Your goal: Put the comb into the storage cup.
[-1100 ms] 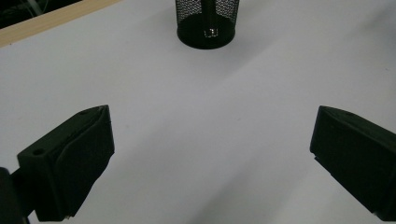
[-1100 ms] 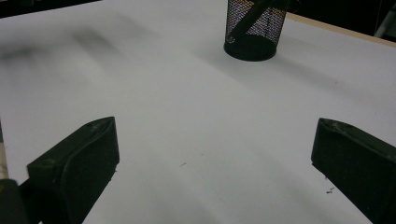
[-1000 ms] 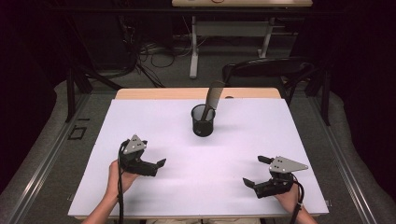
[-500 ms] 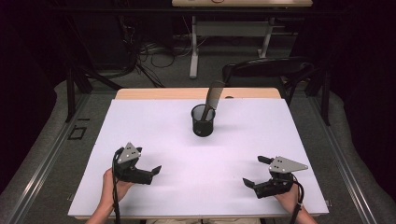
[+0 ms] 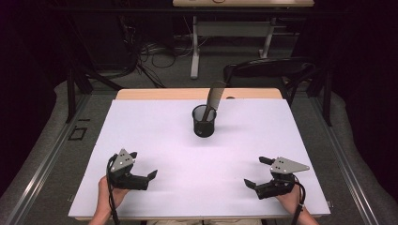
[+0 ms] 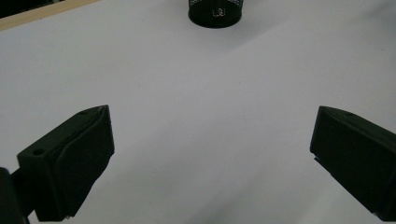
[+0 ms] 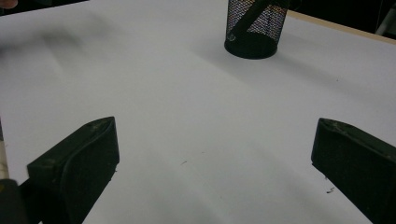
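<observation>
One black mesh cup (image 5: 204,121) stood near the surface's (image 5: 155,126) far edge, with a dark comb (image 5: 215,93) leaning upright inside it. Both claws, left (image 5: 143,165) and right (image 5: 254,171), hovered released and empty near the near edge, well apart.

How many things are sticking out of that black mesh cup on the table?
1. A single flat dark comb stands in the mesh cup mid-table, leaning toward the far right over its rim. Something shorter could be hidden inside the cup.

The high view looks down from above; both low gripper views share the mesh cup (image 5: 204,121).
</observation>
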Available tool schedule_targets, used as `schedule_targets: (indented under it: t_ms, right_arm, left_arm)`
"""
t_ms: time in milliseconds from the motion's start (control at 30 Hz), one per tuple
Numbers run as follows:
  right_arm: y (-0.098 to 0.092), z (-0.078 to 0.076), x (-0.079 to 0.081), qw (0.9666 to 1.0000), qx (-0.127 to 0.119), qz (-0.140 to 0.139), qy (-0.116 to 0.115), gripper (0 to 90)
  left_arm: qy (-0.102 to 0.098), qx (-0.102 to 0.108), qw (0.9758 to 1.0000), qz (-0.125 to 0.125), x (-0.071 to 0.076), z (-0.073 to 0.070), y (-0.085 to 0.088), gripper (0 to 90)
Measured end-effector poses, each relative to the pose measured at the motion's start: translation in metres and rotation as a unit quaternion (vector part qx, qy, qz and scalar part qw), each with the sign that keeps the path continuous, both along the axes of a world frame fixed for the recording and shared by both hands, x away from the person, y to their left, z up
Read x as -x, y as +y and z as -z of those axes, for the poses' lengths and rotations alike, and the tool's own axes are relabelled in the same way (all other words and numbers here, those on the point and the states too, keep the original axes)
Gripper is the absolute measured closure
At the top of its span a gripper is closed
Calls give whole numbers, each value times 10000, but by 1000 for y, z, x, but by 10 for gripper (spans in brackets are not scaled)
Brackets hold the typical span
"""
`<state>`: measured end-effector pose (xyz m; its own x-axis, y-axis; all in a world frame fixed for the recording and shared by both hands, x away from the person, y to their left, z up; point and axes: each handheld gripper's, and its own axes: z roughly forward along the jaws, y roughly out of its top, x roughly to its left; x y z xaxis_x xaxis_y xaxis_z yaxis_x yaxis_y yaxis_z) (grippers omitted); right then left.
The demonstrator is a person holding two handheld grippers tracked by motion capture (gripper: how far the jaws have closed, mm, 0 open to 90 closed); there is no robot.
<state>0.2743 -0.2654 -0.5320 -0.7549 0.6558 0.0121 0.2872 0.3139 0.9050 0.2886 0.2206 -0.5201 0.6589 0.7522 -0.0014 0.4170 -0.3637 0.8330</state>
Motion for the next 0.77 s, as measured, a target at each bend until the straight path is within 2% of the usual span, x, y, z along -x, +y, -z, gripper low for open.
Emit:
schedule_targets:
  t_ms: [233, 500, 767]
  right_arm:
    - [0, 0, 0, 10000, 21, -18, 7, 6]
    - [0, 0, 0, 10000, 15, -17, -11, 6]
    - [0, 0, 0, 10000, 13, -33, -32, 6]
  left_arm:
    - [-35, 86, 9999, -90, 6, 4, 3, 0]
    - [-318, 110, 9994, -83, 16, 8, 3, 0]
    - [-431, 220, 9987, -128, 18, 8, 6, 0]
